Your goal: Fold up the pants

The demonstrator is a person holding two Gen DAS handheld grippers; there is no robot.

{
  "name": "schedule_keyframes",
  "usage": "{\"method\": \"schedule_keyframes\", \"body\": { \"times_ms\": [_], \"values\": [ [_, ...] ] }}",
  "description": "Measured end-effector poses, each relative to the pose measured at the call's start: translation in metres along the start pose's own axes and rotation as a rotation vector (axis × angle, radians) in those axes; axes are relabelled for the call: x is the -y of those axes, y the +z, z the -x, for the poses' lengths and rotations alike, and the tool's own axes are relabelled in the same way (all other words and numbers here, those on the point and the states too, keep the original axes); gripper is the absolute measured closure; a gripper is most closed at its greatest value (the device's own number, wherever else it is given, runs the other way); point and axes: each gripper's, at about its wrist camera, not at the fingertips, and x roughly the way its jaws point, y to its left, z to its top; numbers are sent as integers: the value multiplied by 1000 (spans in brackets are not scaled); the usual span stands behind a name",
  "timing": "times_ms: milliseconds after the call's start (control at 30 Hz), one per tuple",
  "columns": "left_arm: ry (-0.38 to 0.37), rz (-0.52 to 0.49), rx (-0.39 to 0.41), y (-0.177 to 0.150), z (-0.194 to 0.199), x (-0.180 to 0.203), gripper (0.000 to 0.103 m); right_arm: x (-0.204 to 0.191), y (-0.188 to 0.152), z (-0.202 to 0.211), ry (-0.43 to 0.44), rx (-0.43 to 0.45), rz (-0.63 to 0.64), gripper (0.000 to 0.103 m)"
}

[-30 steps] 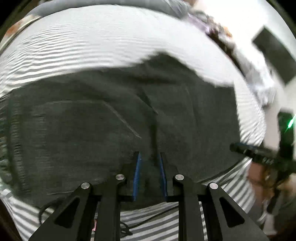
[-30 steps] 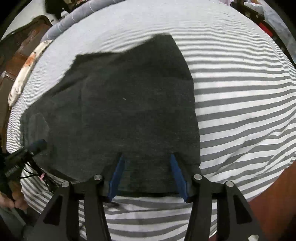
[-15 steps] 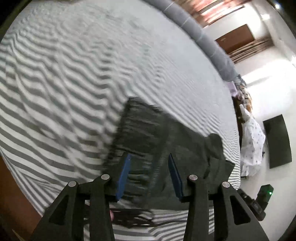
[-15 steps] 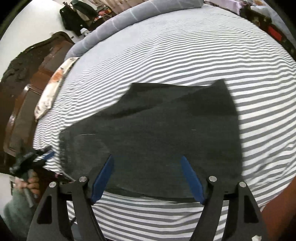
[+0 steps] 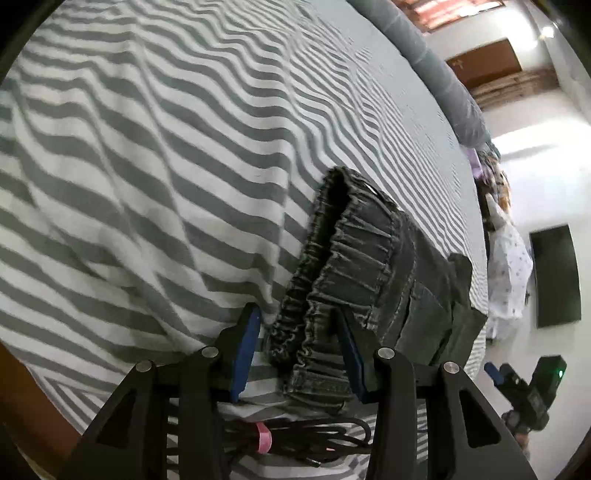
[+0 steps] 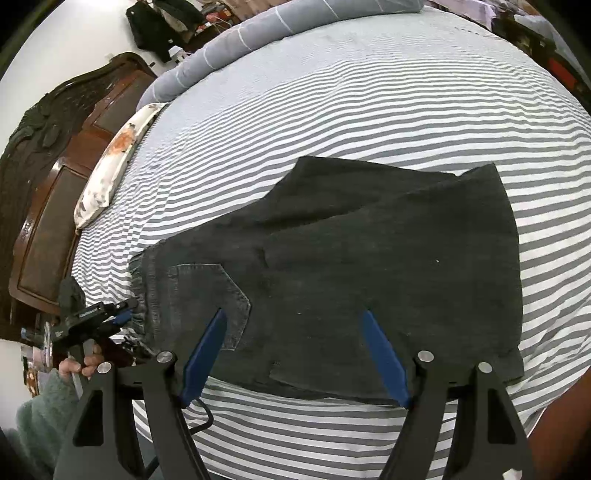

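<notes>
Dark grey denim pants [image 6: 369, 251] lie folded on the striped bed, waistband to the left, leg ends to the right. In the left wrist view the gathered elastic waistband [image 5: 332, 280] lies right between my left gripper's [image 5: 297, 321] open blue fingers, which straddle its near corner. The left gripper also shows in the right wrist view [image 6: 107, 314] at the waistband. My right gripper [image 6: 295, 321] is wide open and empty, hovering above the pants' near edge, next to the back pocket [image 6: 218, 291].
The grey-and-white striped bedsheet [image 6: 369, 110] covers the bed. A grey bolster [image 6: 280, 26] lies at the far edge, a floral pillow [image 6: 110, 162] and dark wooden headboard [image 6: 48, 177] at left. A black cable with pink tie [image 5: 288, 439] lies under the left gripper.
The left gripper swung from above the pants round to the waistband end and opened around it. The right gripper opened wider and pulled back and up from the pants.
</notes>
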Motion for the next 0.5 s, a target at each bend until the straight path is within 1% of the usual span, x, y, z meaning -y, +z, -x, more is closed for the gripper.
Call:
{"method": "schedule_keyframes", "body": {
  "times_ms": [33,133,200,267,300,367,433,500],
  "values": [
    [-19,-8,-9,-1,-1,2,59,0,0,-2,1,-1,-5,29],
    [-34,-25,-28,-4,-3,5,59,3,-3,-4,-3,-1,-21,29],
    [-67,-37,-57,-4,-1,6,59,3,-4,-4,-4,-1,-19,29],
    [-72,-33,-56,-3,0,6,59,3,-5,-4,-1,0,-18,29],
    [-67,-17,-55,-1,-3,3,59,3,-6,-5,0,-2,-20,29],
    [-80,14,-33,-2,-3,0,58,4,-6,-6,4,-7,-23,29],
    [-58,-13,-26,-3,-2,3,57,2,-7,-7,8,-6,-23,29],
    [-47,-12,-9,-5,-3,6,53,2,-8,-8,12,-5,-24,29]
  ]
}}
